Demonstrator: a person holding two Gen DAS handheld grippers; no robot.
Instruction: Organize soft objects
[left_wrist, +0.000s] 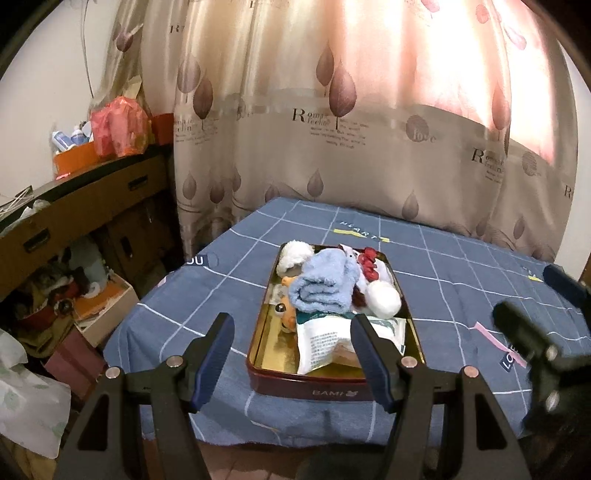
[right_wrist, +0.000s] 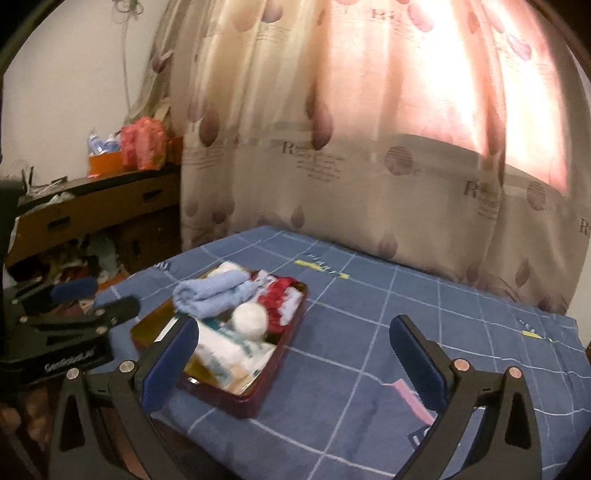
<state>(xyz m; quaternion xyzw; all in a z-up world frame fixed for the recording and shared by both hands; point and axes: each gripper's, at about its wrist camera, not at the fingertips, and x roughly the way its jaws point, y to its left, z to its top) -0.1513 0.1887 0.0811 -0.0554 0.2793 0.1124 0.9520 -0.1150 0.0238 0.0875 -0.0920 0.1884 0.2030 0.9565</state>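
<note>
A dark red tin (left_wrist: 314, 389) (right_wrist: 236, 404) sits on the blue checked tablecloth (left_wrist: 461, 291). It holds a rolled light blue towel (left_wrist: 321, 286) (right_wrist: 210, 295), a white ball (left_wrist: 384, 301) (right_wrist: 251, 319), a white plush (left_wrist: 293, 254), a red and white cloth (left_wrist: 369, 264) (right_wrist: 277, 297), an orange toy (left_wrist: 286, 310) and a white packet (left_wrist: 328, 339) (right_wrist: 229, 354). My left gripper (left_wrist: 293, 354) is open and empty, just in front of the tin's near end. My right gripper (right_wrist: 295, 354) is open and empty, to the right of the tin; it shows blurred in the left wrist view (left_wrist: 532, 306).
A leaf-print curtain (left_wrist: 332, 129) hangs behind the table. On the left are cardboard boxes (left_wrist: 92, 206), an orange box with bottles (left_wrist: 74, 155), a red plastic bag (left_wrist: 118, 125) and floor clutter (left_wrist: 55, 295). The left gripper shows in the right wrist view (right_wrist: 85, 299).
</note>
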